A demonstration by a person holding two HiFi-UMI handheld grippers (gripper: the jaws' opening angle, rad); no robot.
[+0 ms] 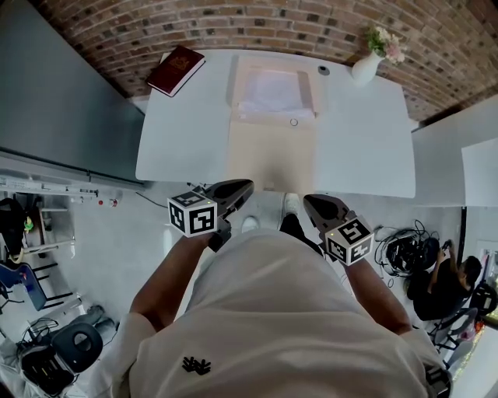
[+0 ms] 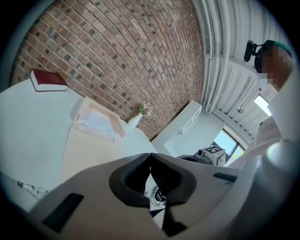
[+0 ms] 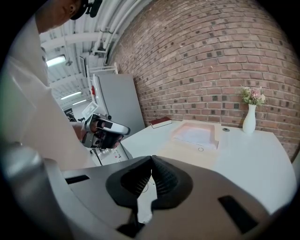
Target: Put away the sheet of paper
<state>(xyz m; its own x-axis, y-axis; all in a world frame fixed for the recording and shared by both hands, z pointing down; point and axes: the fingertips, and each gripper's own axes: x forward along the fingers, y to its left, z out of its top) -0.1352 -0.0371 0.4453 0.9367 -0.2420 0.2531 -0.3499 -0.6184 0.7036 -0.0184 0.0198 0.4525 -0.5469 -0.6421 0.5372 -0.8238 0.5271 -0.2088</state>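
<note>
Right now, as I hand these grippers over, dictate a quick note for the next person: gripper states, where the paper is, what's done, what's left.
Left gripper: shut, empty, held short of the table's near edge.
Right gripper: shut, empty, level with it.
Sheet of paper: lying in the beige tray at the far side of the white table. A flat beige panel lies open in front of it.
Done: paper looks stowed.
Left: possibly folding the panel shut; unclear.

Rough brick wall point(image 1: 272, 23), smooth matt white table point(image 1: 187, 132), glossy white vase point(image 1: 364, 68), thin paper sheet point(image 1: 274, 93)
</note>
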